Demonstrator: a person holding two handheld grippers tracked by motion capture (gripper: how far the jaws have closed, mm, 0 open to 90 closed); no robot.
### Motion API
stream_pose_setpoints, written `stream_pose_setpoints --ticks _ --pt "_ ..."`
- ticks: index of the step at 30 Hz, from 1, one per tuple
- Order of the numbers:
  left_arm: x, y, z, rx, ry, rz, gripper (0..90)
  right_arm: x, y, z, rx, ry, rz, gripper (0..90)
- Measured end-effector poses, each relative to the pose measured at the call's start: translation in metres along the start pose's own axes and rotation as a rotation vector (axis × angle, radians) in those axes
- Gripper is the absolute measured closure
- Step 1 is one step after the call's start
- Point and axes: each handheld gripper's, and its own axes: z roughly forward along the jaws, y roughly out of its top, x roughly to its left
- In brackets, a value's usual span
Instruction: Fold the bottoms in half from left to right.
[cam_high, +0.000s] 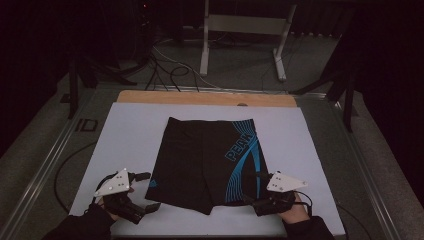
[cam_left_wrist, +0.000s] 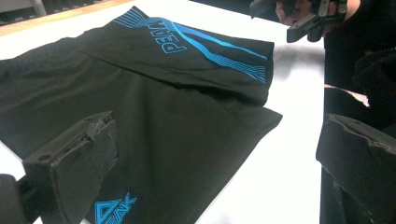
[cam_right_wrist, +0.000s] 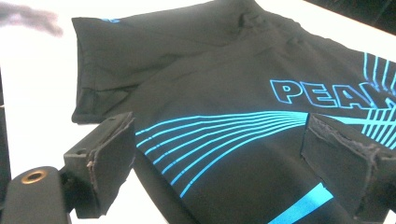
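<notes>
Black shorts (cam_high: 200, 160) with blue stripes and the word PEAK lie flat on the white mat (cam_high: 130, 135), waistband far, leg hems toward me. My left gripper (cam_high: 148, 191) is at the left leg's hem, open, one jaw above the corner and one below it. In the left gripper view the gripper (cam_left_wrist: 219, 140) is spread wide over the shorts (cam_left_wrist: 177, 121), near a small blue logo (cam_left_wrist: 112, 210). My right gripper (cam_high: 251, 187) stands open at the striped right leg's hem. In the right gripper view its jaws (cam_right_wrist: 219, 140) flank the striped cloth (cam_right_wrist: 224, 93).
The mat covers a wooden table (cam_high: 200, 97) with metal rails along both sides. Beyond the far edge, cables (cam_high: 170, 70) lie on the floor under a white frame (cam_high: 245, 25). The right hand and its gripper (cam_left_wrist: 313, 18) appear at the top of the left gripper view.
</notes>
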Motion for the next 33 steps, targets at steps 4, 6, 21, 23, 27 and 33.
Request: stream_pose_setpoints --ticks 4,6,21,23,27,33 --pt "-0.001 0.005 -0.004 -0.011 0.003 0.01 0.0 0.001 0.005 -0.003 -0.019 0.015 0.008 10.6" --pt "-0.001 0.008 -0.006 -0.031 0.007 0.005 0.0 0.002 0.009 -0.005 -0.037 0.027 0.023 10.6" --pt "-0.009 0.029 -0.012 -0.059 0.03 0.005 0.0 -0.002 0.055 -0.021 -0.053 -0.024 -0.018 10.6" --pt "-0.011 0.032 -0.012 -0.052 0.038 0.01 0.0 -0.004 0.063 -0.021 -0.062 -0.029 -0.026 10.6" --pt "-0.011 0.033 -0.011 -0.043 0.058 0.008 0.0 -0.01 0.075 -0.02 -0.079 -0.029 -0.032 10.7" --pt "-0.009 0.034 -0.011 -0.052 0.109 -0.025 0.0 -0.015 0.096 -0.009 -0.091 -0.026 -0.051 10.7"
